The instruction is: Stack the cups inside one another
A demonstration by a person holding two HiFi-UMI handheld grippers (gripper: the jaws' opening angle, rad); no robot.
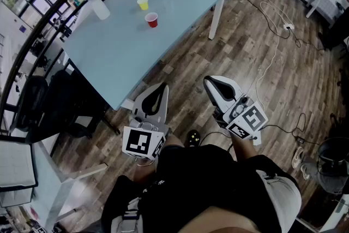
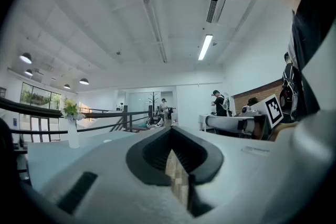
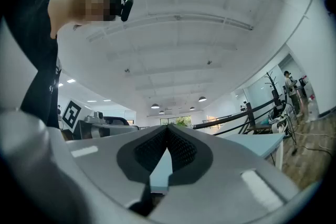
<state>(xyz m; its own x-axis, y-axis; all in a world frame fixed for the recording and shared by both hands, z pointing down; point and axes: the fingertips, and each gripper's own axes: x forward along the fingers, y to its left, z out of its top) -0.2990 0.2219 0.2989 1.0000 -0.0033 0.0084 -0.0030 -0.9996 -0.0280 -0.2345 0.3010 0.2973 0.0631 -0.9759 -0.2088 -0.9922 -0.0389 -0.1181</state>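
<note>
Nothing is yet stacked; left tongs (image 1: 160, 90) and right tongs (image 1: 211, 83) are held together, empty; red cup (image 1: 152, 20) and yellow cup (image 1: 143, 3) on the counter (image 1: 117, 52) must first be approached.

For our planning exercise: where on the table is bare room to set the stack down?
Bare: the table from the red cup to its near edge, and right of both cups. Crowded: the far left by vase and yellow cup.
</note>
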